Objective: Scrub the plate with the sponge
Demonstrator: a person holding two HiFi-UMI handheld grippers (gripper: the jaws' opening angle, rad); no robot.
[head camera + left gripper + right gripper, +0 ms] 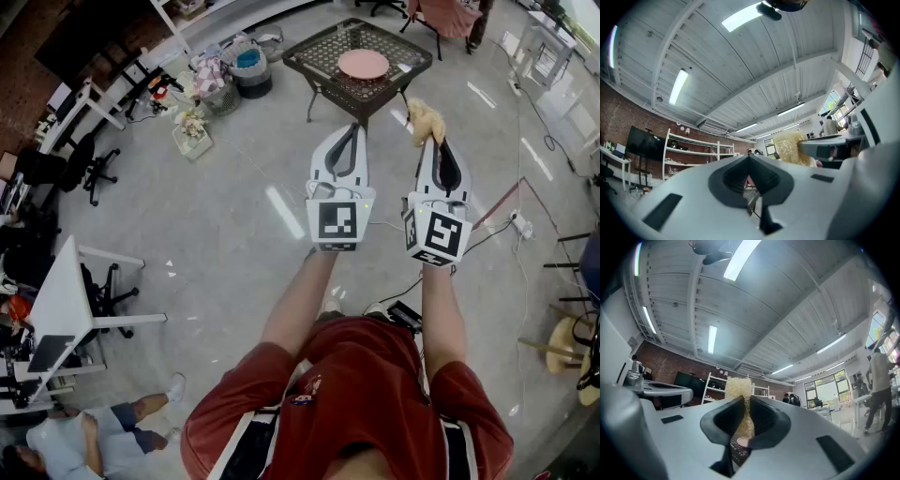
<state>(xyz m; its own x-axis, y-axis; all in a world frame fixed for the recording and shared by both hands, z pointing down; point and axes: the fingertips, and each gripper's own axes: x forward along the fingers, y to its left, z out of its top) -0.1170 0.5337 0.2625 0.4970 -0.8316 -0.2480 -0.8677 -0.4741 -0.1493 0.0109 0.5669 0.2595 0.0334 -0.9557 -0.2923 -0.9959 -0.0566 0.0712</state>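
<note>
The plate (363,64) is sitting on the table (312,56), well ahead of the left gripper (349,130). Just right of that gripper, the right gripper (432,142) is carrying the sponge (424,119) between its fingers (450,167).

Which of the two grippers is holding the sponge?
The right gripper: its jaws are shut on the yellow sponge, while the left gripper is shut on nothing.

A glossy grey floor (234,234) fills the head view. At 12 o'clock stands a dark lattice-top table (319,52), at 10 o'clock white desks (84,98) and a black office chair (94,173), at 8 o'clock another white desk (61,300). The left gripper view shows a brick wall (618,126) with a dark screen (644,143) and white shelving (693,150) at 9 o'clock, under a white panelled ceiling (740,61) with strip lights (678,86). In the right gripper view, windows (829,392) glow at 3 o'clock.
</note>
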